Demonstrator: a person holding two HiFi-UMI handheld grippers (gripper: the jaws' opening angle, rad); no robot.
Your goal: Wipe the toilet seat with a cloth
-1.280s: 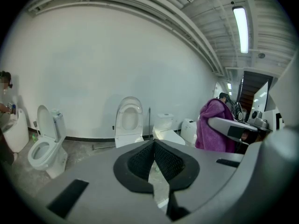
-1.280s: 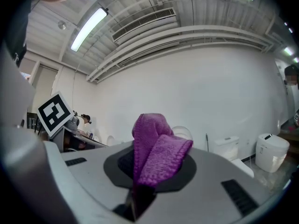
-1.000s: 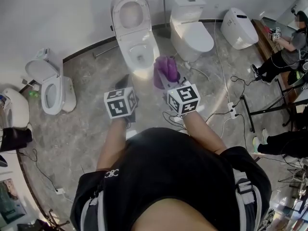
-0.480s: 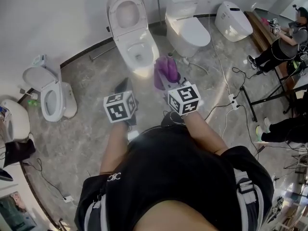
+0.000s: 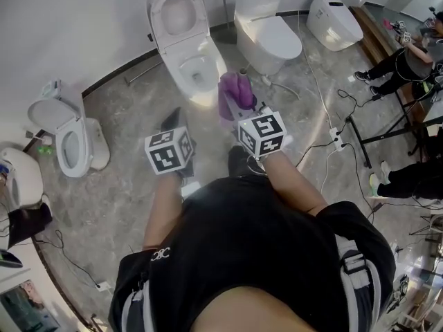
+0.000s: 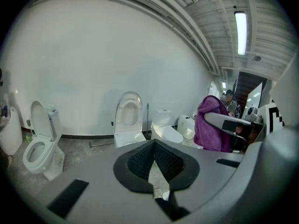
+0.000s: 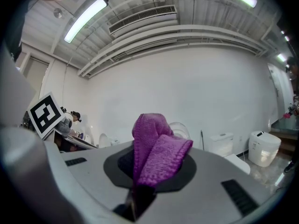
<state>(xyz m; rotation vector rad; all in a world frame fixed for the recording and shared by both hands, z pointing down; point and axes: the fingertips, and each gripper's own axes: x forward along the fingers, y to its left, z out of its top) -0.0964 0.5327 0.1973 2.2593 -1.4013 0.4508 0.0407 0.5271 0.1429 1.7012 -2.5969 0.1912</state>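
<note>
Floor: the grey stone floor [image 5: 118, 109] fills the middle of the head view, and cables [image 5: 325, 126] lie on it at the right.
Person: a dark shirt [image 5: 256, 254] takes the lower half of the frame, and both forearms reach upward in the picture.
Toilet: the toilet [image 5: 185, 43] stands in the upper centre with its lid [image 5: 176, 9] raised against the wall. A toilet with a shut lid [image 5: 266, 37] is to its right, and a small toilet [image 5: 69, 140] is at the left edge.
Toilet seat: the toilet seat [image 5: 181, 66] lies down around the bowl [image 5: 197, 78], just above both grippers in the picture.
Left gripper: the left gripper [image 5: 174, 117] has its jaws [image 6: 153, 143] together with nothing between them. It is at the lower left of the bowl's front edge.
Right gripper: the right gripper [image 5: 239, 108] is clamped on the cloth. In its own view the folds stand up out of the jaws [image 7: 150, 167].
Cloth: the purple cloth [image 5: 234, 92] is bunched just beside the right front of the bowl. I cannot tell how high above the seat it is.
Direction: the seat lies ahead and to the left of the cloth. The seat's long axis runs from the front edge near the grippers up to the lid.
Nearer hand: the right one, which already carries the cloth.
Step, as I judge: approach only. The cloth is not yet on the seat, so the next move must bring it down and leftward onto the rim.
</note>
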